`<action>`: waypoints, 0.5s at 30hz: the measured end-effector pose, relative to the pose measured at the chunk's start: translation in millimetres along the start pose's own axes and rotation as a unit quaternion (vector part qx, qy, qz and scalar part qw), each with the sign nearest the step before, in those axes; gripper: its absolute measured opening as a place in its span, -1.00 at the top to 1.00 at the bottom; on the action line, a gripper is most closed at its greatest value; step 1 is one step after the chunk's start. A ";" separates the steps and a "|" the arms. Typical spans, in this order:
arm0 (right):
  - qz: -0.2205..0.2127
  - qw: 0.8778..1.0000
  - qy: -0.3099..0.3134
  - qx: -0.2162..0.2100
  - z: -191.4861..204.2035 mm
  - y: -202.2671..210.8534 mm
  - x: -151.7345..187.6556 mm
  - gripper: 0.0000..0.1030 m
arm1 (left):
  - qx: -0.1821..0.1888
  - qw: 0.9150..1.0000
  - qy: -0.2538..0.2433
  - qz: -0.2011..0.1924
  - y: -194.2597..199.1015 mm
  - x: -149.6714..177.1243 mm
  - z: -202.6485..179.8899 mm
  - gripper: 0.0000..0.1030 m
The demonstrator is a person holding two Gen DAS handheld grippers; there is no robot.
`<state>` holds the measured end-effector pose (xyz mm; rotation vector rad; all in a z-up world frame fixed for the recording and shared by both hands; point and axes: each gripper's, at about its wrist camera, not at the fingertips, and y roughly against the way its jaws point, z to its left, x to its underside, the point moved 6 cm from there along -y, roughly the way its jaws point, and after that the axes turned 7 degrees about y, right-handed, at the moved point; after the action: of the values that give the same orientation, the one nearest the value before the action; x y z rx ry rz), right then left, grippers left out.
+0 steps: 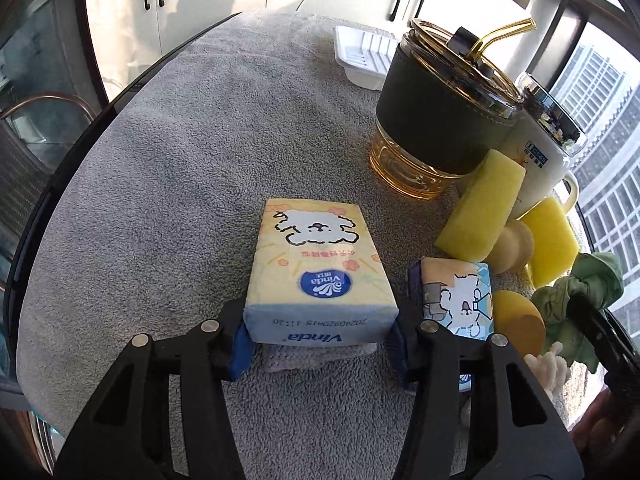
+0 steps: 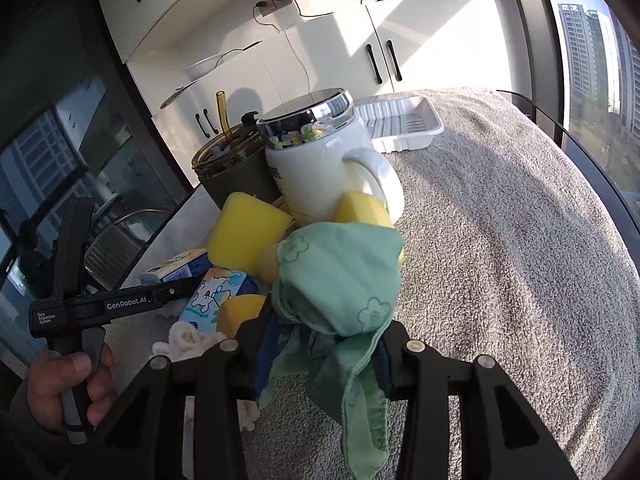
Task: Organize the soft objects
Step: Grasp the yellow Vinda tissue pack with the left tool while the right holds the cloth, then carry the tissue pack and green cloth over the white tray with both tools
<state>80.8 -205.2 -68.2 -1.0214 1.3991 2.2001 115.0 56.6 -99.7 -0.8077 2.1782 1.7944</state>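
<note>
1. Round worktop, covered by a grey fleecy towel, with white cabinets behind and a window to one side.
2. Amber glass tumbler with a dark sleeve and a bent straw, standing at the far side of the clutter; beside it, touching, a white mug with a chrome lid.
3. White ribbed plastic tray, well beyond the cups near the far edge.
4. Left tool narrowed onto the yellow tissue pack, blue pads pressing on both short sides near the printed end; pack with the dog drawing facing up, over a pale folded cloth lying on the towel.
5. Right tool closed on the green cloth, bunched up between the pads, loose corners hanging below, in front of the mug.
6. Two yellow sponges, leaning against the cups, one on each side of the mug's handle.
7. Smaller blue tissue pack, just right of the yellow one, tilted, next to a round yellow puff.
8. White fluffy item at the near edge of the heap, partly hidden.
9. Hand around the left tool's grip, seen from the right wrist view.
</note>
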 end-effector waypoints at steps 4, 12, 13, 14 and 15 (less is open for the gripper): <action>-0.002 1.000 0.000 0.005 -0.8 1.4 -0.2 0.15 | 0.001 1.000 0.001 -0.024 10.1 -4.5 3.8 0.04; -0.011 1.000 0.013 0.017 4.1 8.3 -2.5 0.15 | 0.009 0.999 -0.008 -0.044 24.0 -4.8 3.0 0.05; -0.011 1.000 0.014 0.018 4.9 9.4 -2.7 0.15 | 0.009 0.999 -0.010 -0.049 26.7 -6.0 2.6 0.05; -0.012 1.000 0.016 0.019 5.8 11.1 -2.8 0.15 | 0.009 0.998 -0.014 -0.054 29.2 -7.8 2.0 0.05; -0.013 1.000 0.017 0.020 6.4 12.7 -3.0 0.15 | 0.008 0.998 -0.017 -0.058 31.8 -9.4 1.5 0.05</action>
<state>72.6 -205.0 -56.3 -1.0615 1.4305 2.1358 105.7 64.1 -68.7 -0.8732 2.0771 1.7200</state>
